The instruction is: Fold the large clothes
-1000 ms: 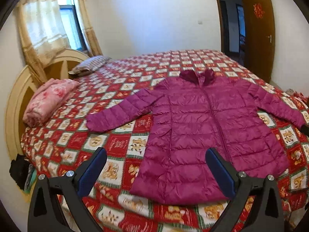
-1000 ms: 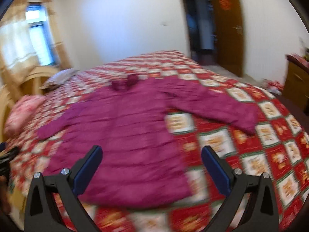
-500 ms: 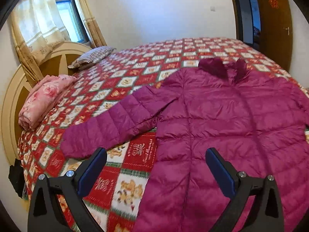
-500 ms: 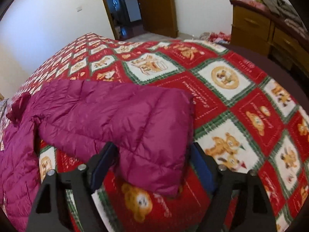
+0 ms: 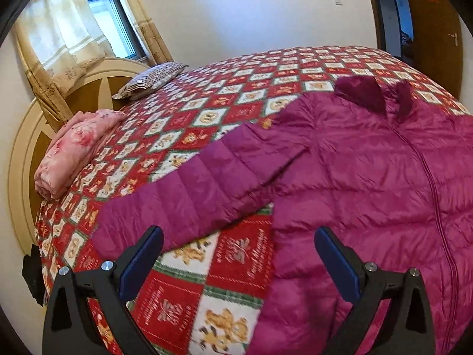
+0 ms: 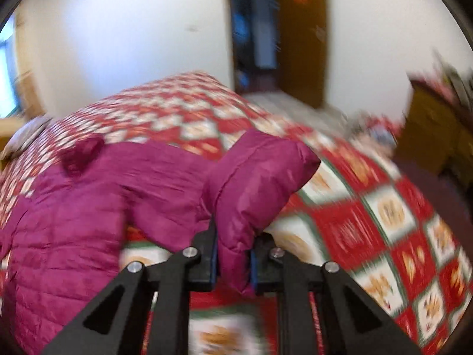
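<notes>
Magenta quilted nylon covers most of both views: a large puffer jacket point(image 5: 369, 183) is lying front-up, zipped, with its collar toward the far wall, spread across a red, white and green patchwork bedspread with teddy-bear squares point(image 5: 230, 269) on a wide bed. The left gripper point(image 5: 238, 261) is hovering over the near edge of the bed with its blue-padded jaws standing wide apart and nothing between them; the cuff end of the jacket's left-hand sleeve point(image 5: 189, 204) is lying flat on the bedspread just beyond the left pad, not touching it. The right gripper point(image 6: 233, 261) is closing its jaws on the cuff of the other sleeve point(image 6: 254, 183), and the puffy fabric is already squeezed between the two pads, with the sleeve rising off the bedspread in a bent hump. That view is blurring, so finer detail of the grip cannot be told. At the head of the bed a folded pink floral quilt point(image 5: 75, 151) is resting beside a striped pillow point(image 5: 150, 80), both against a rounded cream and brown wooden headboard point(image 5: 26, 148), well apart from the jacket. A brown wooden door point(image 6: 301, 35) is standing open in the far wall.
</notes>
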Demonstrator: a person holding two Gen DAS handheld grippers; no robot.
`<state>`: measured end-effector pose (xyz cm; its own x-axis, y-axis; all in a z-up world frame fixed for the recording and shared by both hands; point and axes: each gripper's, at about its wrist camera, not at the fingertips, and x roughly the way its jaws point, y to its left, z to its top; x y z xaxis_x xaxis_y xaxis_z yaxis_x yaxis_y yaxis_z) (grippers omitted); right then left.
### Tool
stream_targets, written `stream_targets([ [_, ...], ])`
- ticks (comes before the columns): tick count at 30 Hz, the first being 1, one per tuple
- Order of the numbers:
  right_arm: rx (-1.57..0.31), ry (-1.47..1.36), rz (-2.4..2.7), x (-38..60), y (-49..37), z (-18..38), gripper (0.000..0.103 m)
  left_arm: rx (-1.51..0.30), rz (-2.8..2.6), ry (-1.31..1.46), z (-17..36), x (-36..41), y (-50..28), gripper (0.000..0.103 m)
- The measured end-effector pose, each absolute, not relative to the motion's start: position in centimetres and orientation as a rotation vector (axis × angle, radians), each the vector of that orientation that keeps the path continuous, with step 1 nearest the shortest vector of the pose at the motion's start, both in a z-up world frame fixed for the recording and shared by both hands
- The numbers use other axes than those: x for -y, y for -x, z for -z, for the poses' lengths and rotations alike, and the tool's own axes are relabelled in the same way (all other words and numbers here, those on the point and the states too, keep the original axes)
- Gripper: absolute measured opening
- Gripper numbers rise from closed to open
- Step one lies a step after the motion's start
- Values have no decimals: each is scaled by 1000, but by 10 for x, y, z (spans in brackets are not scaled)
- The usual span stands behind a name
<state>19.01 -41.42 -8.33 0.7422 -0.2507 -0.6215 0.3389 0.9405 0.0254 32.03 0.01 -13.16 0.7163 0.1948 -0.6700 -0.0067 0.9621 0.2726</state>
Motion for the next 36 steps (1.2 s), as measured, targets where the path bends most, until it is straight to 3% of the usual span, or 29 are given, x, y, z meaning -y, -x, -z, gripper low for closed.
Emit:
stream_targets([
  [5,-633,-18,177,328,-245,71,18,-764,-133,-219,123,-13,-328,102],
  [11,-680,55,13,248,-302,121,19,-784,-134,-201,131,-22,-332,102],
  [13,-711,75,-40,227,-312,135,31,-802,-137,-203,137,-26,-335,102],
  [15,-712,77,-64,215,-309,143,71,-815,-150,-208,144,-31,-339,102],
  [16,-695,62,-74,212,-302,143,75,-819,-157,-209,146,-32,-340,102],
  [24,-658,73,-87,226,-265,127,76,-839,-185,-162,148,-26,-362,102],
  [36,-704,-34,105,301,-269,147,79,-838,164,-162,130,134,-371,102],
])
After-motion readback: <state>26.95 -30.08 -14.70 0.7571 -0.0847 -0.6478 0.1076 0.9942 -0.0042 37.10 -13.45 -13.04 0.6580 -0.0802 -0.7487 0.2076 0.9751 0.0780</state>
